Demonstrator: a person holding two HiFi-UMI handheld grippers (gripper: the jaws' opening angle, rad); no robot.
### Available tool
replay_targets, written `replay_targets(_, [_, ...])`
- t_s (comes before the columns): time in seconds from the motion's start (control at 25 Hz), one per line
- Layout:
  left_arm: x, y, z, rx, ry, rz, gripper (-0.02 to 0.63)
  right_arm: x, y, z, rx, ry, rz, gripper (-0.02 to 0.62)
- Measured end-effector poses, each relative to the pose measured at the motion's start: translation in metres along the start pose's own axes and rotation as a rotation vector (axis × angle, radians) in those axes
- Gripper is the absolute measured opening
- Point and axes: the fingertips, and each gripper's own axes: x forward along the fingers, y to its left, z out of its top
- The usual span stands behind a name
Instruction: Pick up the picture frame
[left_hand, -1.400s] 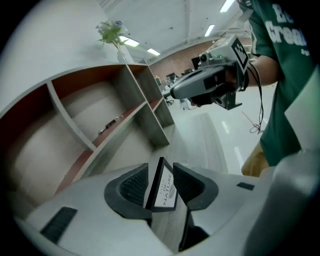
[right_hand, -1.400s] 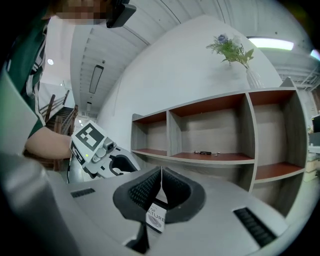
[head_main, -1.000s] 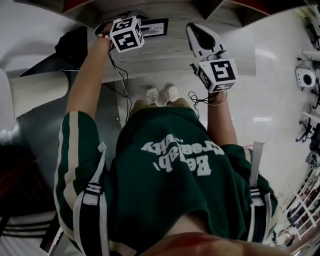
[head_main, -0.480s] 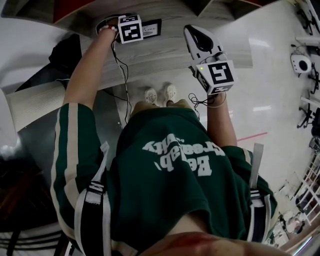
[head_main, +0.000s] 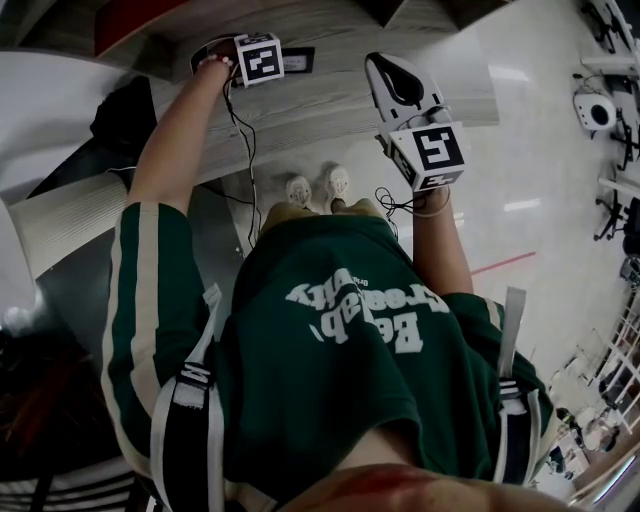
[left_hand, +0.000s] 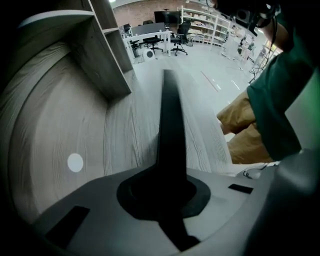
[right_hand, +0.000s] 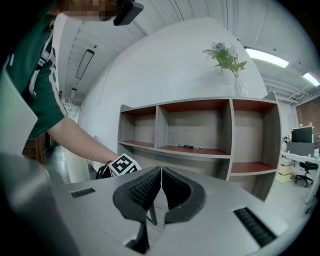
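Observation:
The black picture frame (head_main: 301, 60) lies on the wood-grain tabletop (head_main: 330, 105), partly hidden under my left gripper's marker cube (head_main: 259, 58). In the left gripper view the frame's thin black edge (left_hand: 171, 120) runs straight out from between the jaws. My left gripper (left_hand: 171, 200) points down at the table, its jaws closing with the pads pressing on the frame. My right gripper (head_main: 392, 68) hovers to the right of the frame, apart from it. Its ribbed pads (right_hand: 150, 187) meet with nothing between them.
A shelf unit (right_hand: 200, 132) with red-brown boards stands at the back of the table, a vase of flowers (right_hand: 227, 60) on top. A shelf side panel (left_hand: 102, 55) rises close to the frame. The person's legs and shoes (head_main: 320, 188) are at the table's near edge.
My left gripper has gone down onto the frame and its jaws have come together on the frame's edge. The right gripper has stayed where it was.

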Motion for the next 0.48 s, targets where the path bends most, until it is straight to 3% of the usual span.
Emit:
replay_targets(0.24, [-0.003, 0.000, 0.000, 0.006, -0.010, -0.026, 0.027, 0.006, -0.001, 0.005, 0.002, -0.001, 0.009, 0.035])
replay_targets(0.36, [-0.019, 0.004, -0.001, -0.001, -0.008, 0.020, 0.026, 0.006, 0.002, 0.012, -0.001, -0.011, 0.018, 0.035])
replay_targets(0.48, [-0.047, 0.004, 0.006, -0.060, -0.069, 0.085, 0.026, 0.000, 0.007, 0.023, -0.001, -0.027, 0.022, 0.035])
